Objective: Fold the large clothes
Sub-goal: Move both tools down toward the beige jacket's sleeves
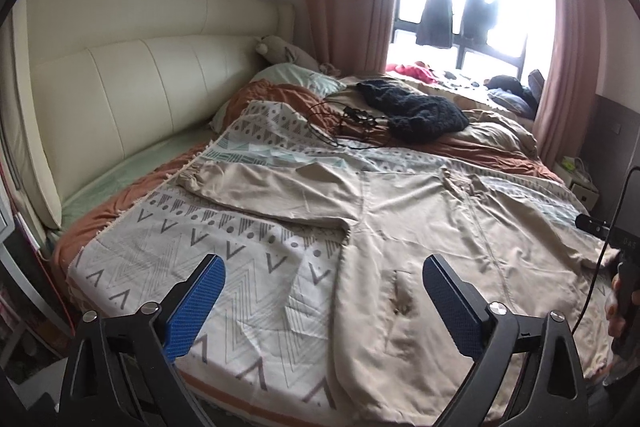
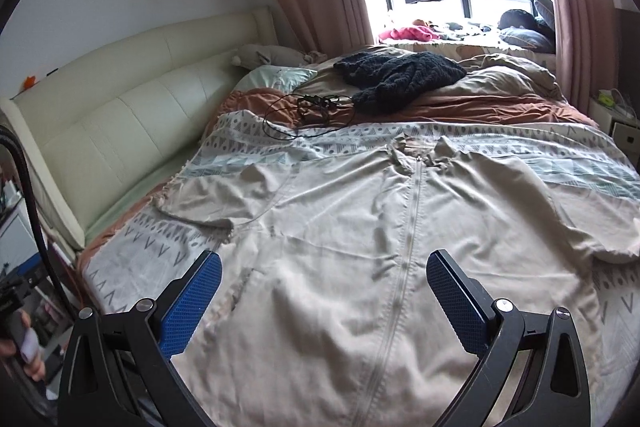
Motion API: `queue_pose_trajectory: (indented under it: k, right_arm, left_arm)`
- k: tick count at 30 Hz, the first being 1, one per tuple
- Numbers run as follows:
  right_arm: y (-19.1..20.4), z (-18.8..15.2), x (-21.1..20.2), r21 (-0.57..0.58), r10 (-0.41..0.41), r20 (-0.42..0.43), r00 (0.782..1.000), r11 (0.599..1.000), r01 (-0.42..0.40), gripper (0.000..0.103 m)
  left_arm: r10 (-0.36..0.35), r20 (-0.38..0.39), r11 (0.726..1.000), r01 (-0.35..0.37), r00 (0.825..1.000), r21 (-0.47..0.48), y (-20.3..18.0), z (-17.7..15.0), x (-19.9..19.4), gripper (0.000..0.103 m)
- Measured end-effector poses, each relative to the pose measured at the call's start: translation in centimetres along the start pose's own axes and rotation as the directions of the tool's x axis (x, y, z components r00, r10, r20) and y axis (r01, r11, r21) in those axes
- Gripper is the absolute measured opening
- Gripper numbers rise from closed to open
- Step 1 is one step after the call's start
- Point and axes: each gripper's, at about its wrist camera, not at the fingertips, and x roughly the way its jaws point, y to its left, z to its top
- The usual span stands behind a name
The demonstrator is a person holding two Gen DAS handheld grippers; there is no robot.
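Observation:
A large beige zip-up jacket (image 1: pixel 420 219) (image 2: pixel 340 227) lies spread front-up on the bed, collar toward the window. Its zipper (image 2: pixel 408 239) runs down the middle. One sleeve (image 1: pixel 260 191) stretches toward the headboard, and the other sleeve (image 2: pixel 560 219) reaches to the right. My left gripper (image 1: pixel 324 263) hovers open above the jacket's left edge by a front pocket (image 1: pixel 400 295), holding nothing. My right gripper (image 2: pixel 324 259) stands open over the jacket's lower front, left of the zipper line, with nothing between its fingers.
A patterned blanket (image 1: pixel 160 259) covers the bed under the jacket. A black knit garment (image 1: pixel 416 111) and a tangled black cable (image 1: pixel 340 127) lie further back. The cream headboard (image 1: pixel 140 79) stands at left. A hand on the other gripper's handle (image 1: pixel 624 291) shows at right.

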Motion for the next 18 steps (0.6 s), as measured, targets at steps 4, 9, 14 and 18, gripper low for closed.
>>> queue_pose_trajectory:
  k: [4, 9, 14, 18]
  right_arm:
    - [-0.6, 0.8, 3.8, 0.032, 0.032, -0.038, 0.999, 0.999, -0.031, 0.103]
    - [-0.7, 1.7, 8.2, 0.035, 0.036, -0.074, 0.997, 0.999, -0.034, 0.103]
    - [-0.2, 2.8, 12.7, 0.029, 0.045, -0.102, 0.994, 0.999, -0.042, 0.095]
    - [0.0, 3.2, 16.0, 0.03, 0.041, -0.14, 0.989, 0.999, -0.037, 0.08]
  left_arm:
    - [0.016, -0.038, 0.998, -0.018, 0.999, -0.055, 2.2, 1.5, 3.6, 0.083]
    - [0.056, -0.069, 0.993, -0.063, 0.996, -0.104, 5.2, 2.9, 7.8, 0.076]
    - [0.064, -0.119, 0.985, -0.082, 0.991, -0.154, 8.2, 4.0, 12.3, 0.062]
    - [0.067, -0.145, 0.977, -0.095, 0.987, -0.193, 10.6, 4.9, 16.1, 0.058]
